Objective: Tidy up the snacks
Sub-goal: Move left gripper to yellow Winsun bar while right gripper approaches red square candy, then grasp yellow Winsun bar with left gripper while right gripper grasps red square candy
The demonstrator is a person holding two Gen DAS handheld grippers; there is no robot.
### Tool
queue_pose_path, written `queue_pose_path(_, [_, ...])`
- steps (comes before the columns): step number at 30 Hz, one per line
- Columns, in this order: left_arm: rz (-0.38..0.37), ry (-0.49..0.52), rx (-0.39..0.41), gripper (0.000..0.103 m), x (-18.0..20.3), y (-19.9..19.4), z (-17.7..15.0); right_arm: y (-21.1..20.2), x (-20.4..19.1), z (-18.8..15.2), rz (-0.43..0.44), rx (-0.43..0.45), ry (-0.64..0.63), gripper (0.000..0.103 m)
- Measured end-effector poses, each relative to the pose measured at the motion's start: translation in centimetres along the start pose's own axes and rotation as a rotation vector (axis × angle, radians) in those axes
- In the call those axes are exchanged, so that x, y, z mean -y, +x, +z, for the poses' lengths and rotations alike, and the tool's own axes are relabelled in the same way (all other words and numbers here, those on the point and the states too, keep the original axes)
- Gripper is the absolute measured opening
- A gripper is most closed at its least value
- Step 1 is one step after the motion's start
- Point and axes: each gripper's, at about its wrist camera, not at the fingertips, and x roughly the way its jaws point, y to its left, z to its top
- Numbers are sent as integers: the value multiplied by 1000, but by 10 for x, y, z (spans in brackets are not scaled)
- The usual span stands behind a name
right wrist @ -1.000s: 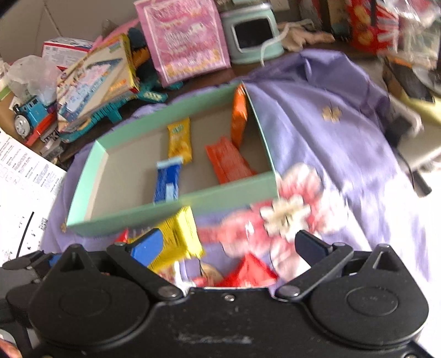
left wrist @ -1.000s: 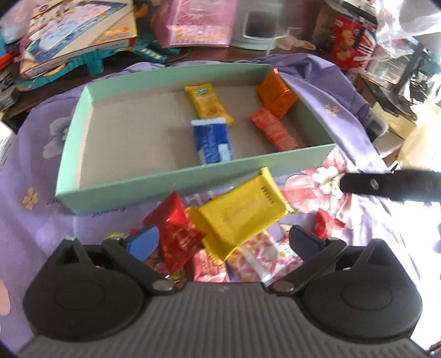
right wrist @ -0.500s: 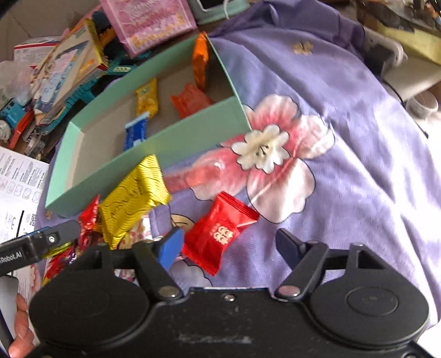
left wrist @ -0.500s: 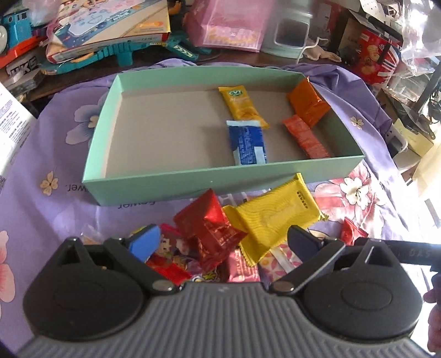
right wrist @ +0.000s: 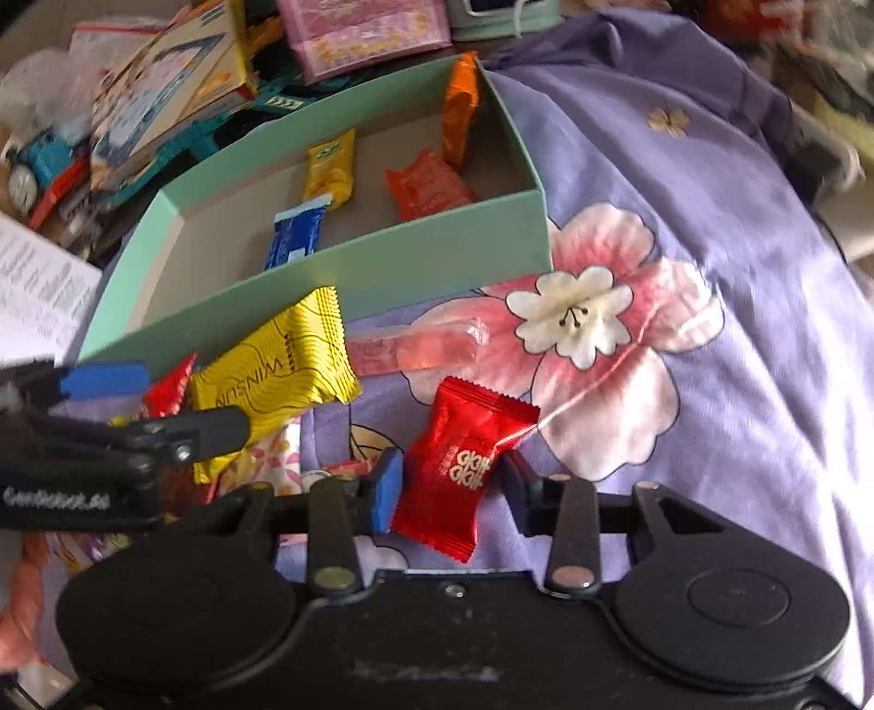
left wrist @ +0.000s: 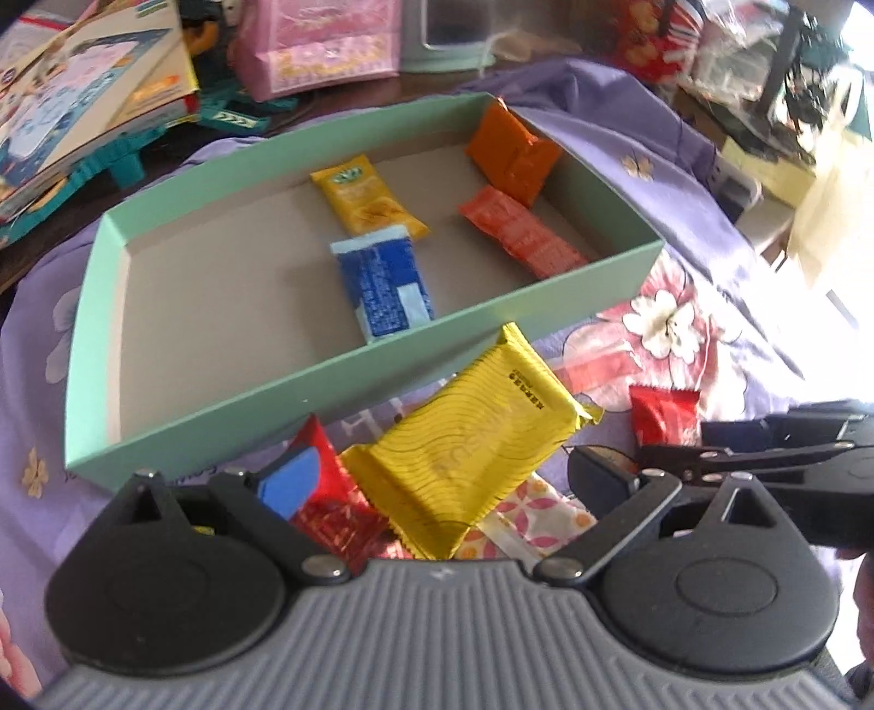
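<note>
The small red candy packet [right wrist: 459, 469] lies on the purple flowered cloth [right wrist: 710, 229] directly between the fingers of the right gripper [right wrist: 450, 489]; the jaws have just been closing and now stand narrow on either side of it, the blue pad [right wrist: 387, 491] at its left edge and the black finger at its right (whether the pads actually press the wrapper cannot be told). Seen from the left wrist, the same packet [left wrist: 663, 418] sits just ahead of the right gripper's fingertips [left wrist: 726, 437], off to the right of the left gripper [left wrist: 442, 480]. The left gripper stands wide open and holds nothing; the large yellow wafer packet [left wrist: 475, 442] lies between its spread fingers, tilted over a heap of other wrappers, with a red foil packet [left wrist: 328, 502] at its left blue pad [left wrist: 289, 483]. Just beyond both tools is the shallow green box [left wrist: 229, 415], its near wall beside the yellow packet. Inside it lie a blue bar [left wrist: 382, 284], a yellow bar [left wrist: 366, 199], a flat orange bar [left wrist: 519, 229] and an orange packet [left wrist: 511, 153] leaning against the far right wall. Behind the box: books, a pink bag [left wrist: 322, 43] and toy clutter.
</note>
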Motion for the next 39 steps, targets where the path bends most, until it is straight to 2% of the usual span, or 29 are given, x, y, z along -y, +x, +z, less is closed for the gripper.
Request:
queue_pose_path(7, [-18, 117, -35, 99, 21, 23, 8, -8, 26, -4, 17, 6, 27, 37])
queue_pose_path(8, [-21, 134, -41, 95, 24, 27, 8, -9, 29, -5, 22, 5, 28, 37])
queue_pose_path(11, [-19, 168, -63, 70, 32, 33, 8, -11, 35, -5, 23, 9, 40, 37])
queue_pose_path(13, [-28, 161, -79, 67, 34, 32, 7, -11, 36, -5, 24, 10, 51, 38])
queue_pose_path(15, [-17, 155, -80, 54, 39, 27, 5, -11, 35, -4, 17, 13, 56, 40])
queue_pose_path(18, [-37, 106, -95, 53, 42, 21, 6, -9, 31, -1, 9, 22, 62, 46])
queue_pose_path(21, [-58, 69, -104, 53, 42, 19, 5, -6, 24, -2, -16, 38, 42, 46])
queue_pose_path(24, [-35, 72, -92, 58, 39, 21, 7, -5, 18, -4, -48, 48, 1, 39])
queue_pose_path(27, [-7, 91, -80, 62, 39, 27, 10, -5, 22, -5, -39, 49, 9, 38])
queue_pose_path(31, [27, 117, -80, 61, 42, 37, 11, -5, 23, -5, -36, 50, 10, 38])
queue_pose_path(34, [30, 119, -66, 52, 42, 35, 11, -6, 25, -4, -34, 54, 18, 38])
queue_pose_path(36, [21, 111, -51, 41, 40, 29, 11, -7, 27, -4, -28, 55, 34, 36])
queue_pose_path(39, [13, 81, -28, 33, 36, 18, 14, -9, 31, -2, -18, 55, 66, 34])
